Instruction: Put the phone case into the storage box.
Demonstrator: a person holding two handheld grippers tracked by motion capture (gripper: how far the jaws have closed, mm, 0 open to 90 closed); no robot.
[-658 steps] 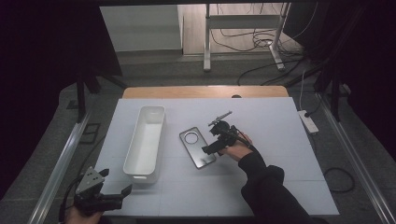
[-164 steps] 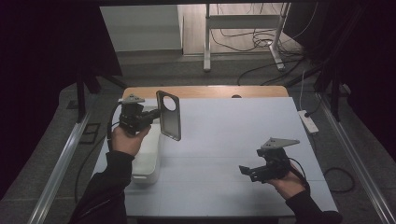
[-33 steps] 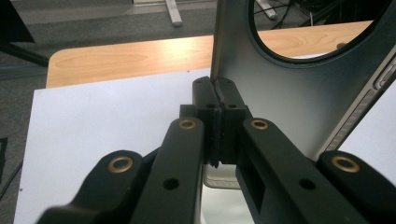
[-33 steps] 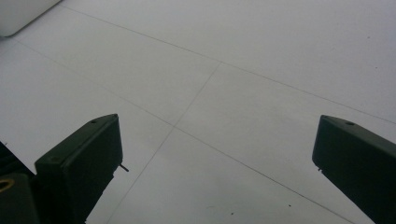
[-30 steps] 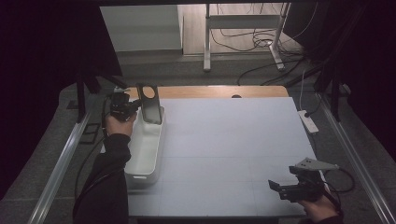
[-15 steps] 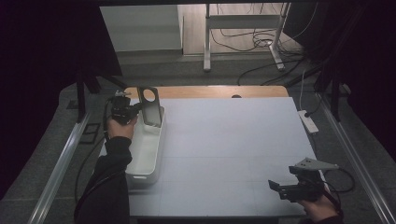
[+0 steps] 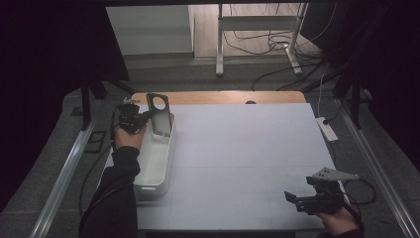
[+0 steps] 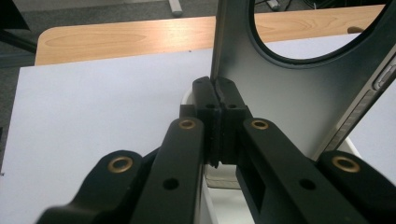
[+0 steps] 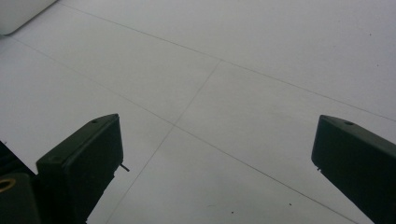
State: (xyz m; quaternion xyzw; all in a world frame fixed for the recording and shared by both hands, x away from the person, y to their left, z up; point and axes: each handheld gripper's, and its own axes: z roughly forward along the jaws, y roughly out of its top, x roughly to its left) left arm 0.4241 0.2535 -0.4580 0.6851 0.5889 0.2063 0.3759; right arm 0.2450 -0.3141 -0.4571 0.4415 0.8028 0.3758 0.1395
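A dark phone case (image 7: pixel 159 113) with a round cut-out stands upright over the far end of the white tray (image 7: pixel 153 171). My left gripper (image 7: pixel 143 118) is shut on its left edge. In the left gripper view the gripper (image 8: pixel 215 91) pinches the edge of the case (image 8: pixel 299 88), with the tray's rim (image 8: pixel 219 179) just below. Whether the case's lower end touches the tray I cannot tell. My right gripper (image 7: pixel 292 198) hovers open near the table's front right corner. In the right gripper view the gripper (image 9: pixel 215 149) has only bare white tabletop between its jaws.
A corner of the tray (image 9: pixel 18 11) shows at the top left of the right gripper view. A white power strip (image 7: pixel 327 128) lies at the table's right edge. A wooden strip (image 7: pixel 223 97) runs along the far edge. Cables lie on the floor beyond.
The case earlier lay flat mid-table by the right gripper; the left gripper then held it above the tray. Over the last second it sank slightly; the right gripper stayed still.
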